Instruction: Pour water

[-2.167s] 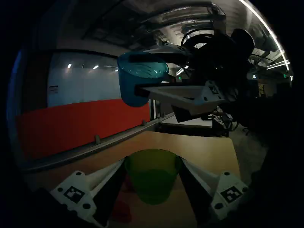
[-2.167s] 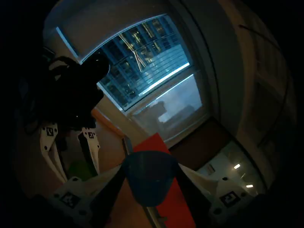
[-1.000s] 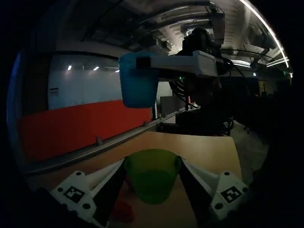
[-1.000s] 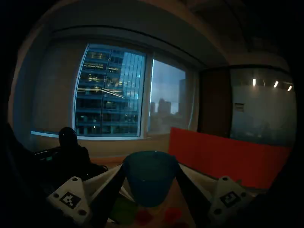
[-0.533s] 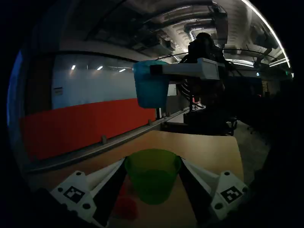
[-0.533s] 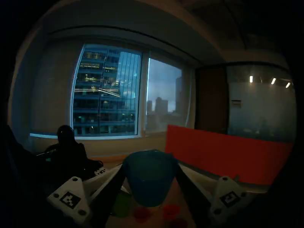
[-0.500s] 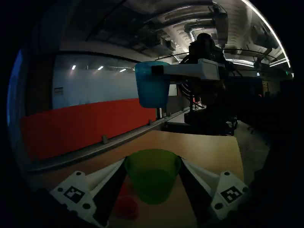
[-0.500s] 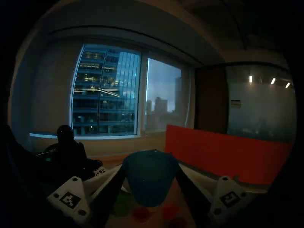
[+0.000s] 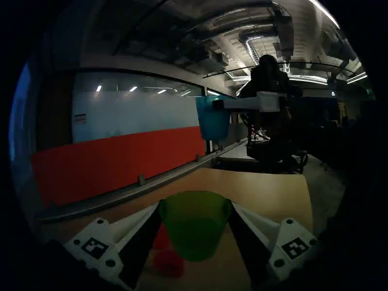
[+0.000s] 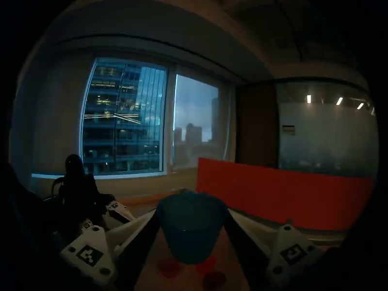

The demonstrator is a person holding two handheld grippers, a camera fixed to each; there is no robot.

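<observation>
Two cups are held over the wooden table [image 9: 271, 189]. The left gripper [image 9: 195, 206] has its fingers clamped on the green cup [image 9: 195, 225]. The right gripper [image 10: 192, 212] is clamped on the upright blue cup [image 10: 191, 230] (higher, toward the table's far end). Small red pieces [image 9: 167, 259] lie on the table.

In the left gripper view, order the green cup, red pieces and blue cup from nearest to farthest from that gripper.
1. green cup, centre, gripped.
2. red pieces, lower left, on the table.
3. blue cup, upper centre, held aloft farther off.
</observation>
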